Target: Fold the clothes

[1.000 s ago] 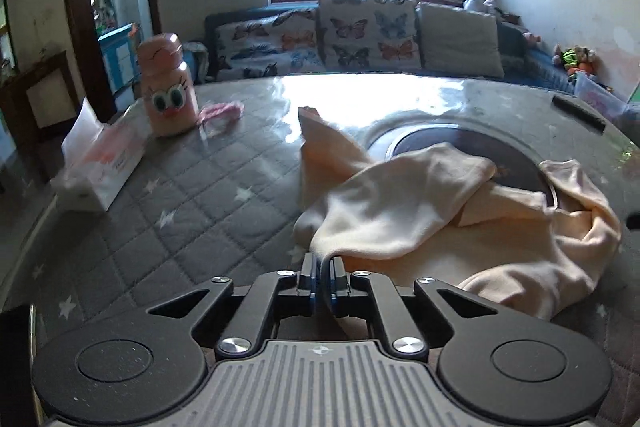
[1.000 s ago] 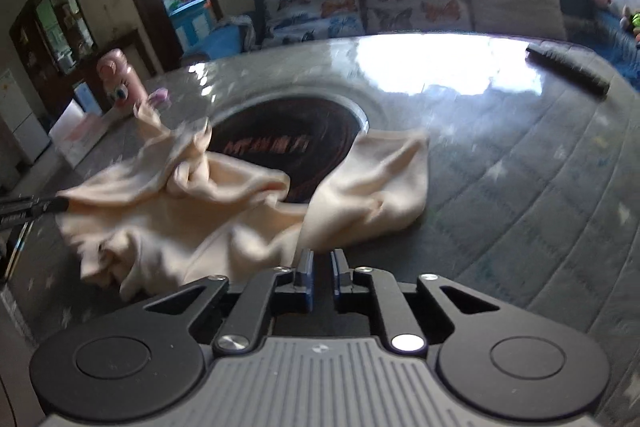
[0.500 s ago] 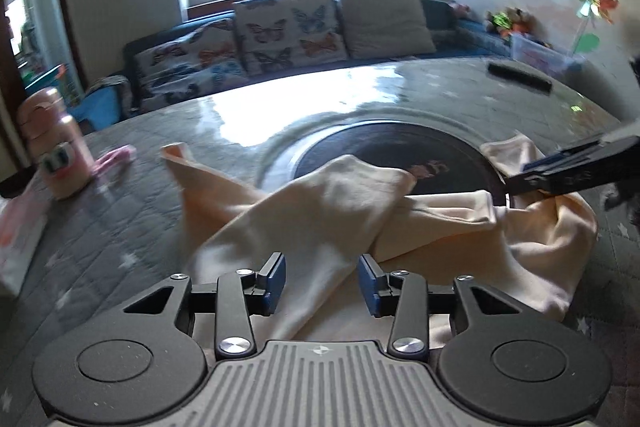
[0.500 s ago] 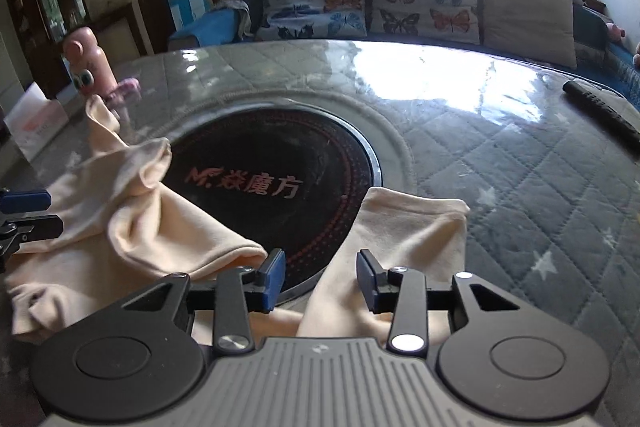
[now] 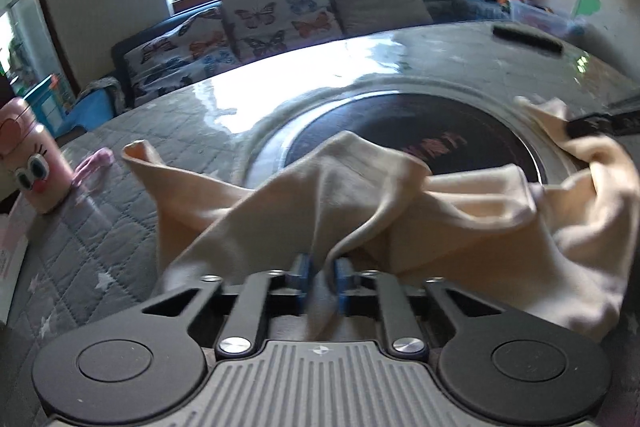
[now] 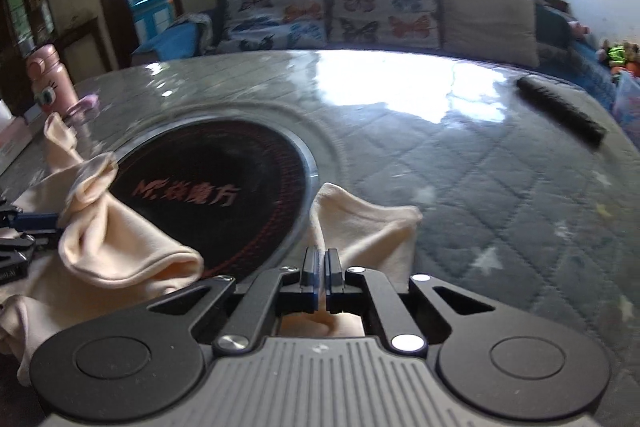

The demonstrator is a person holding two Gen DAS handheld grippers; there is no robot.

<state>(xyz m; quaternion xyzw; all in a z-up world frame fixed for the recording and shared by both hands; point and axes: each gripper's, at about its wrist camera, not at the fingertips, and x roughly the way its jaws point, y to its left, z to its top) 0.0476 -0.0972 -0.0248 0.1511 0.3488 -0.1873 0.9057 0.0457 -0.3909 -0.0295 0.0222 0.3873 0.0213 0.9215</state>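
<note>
Both tools have clamped since 0.5 s ago: left tool [image 5: 320,273] and right tool [image 6: 321,263] pinch the cream garment [image 5: 460,211] (still bunched); thin bites could slip when lifted off the counter [image 6: 500,187].

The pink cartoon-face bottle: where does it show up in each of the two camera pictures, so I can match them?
Left wrist view: the pink bottle stands at the far left edge, halfway up, left of the cream garment.
Right wrist view: the pink bottle stands at the far left, in the upper half, beyond the garment.
Shared landmark: the black round plate with red lettering, set in the table.
</note>
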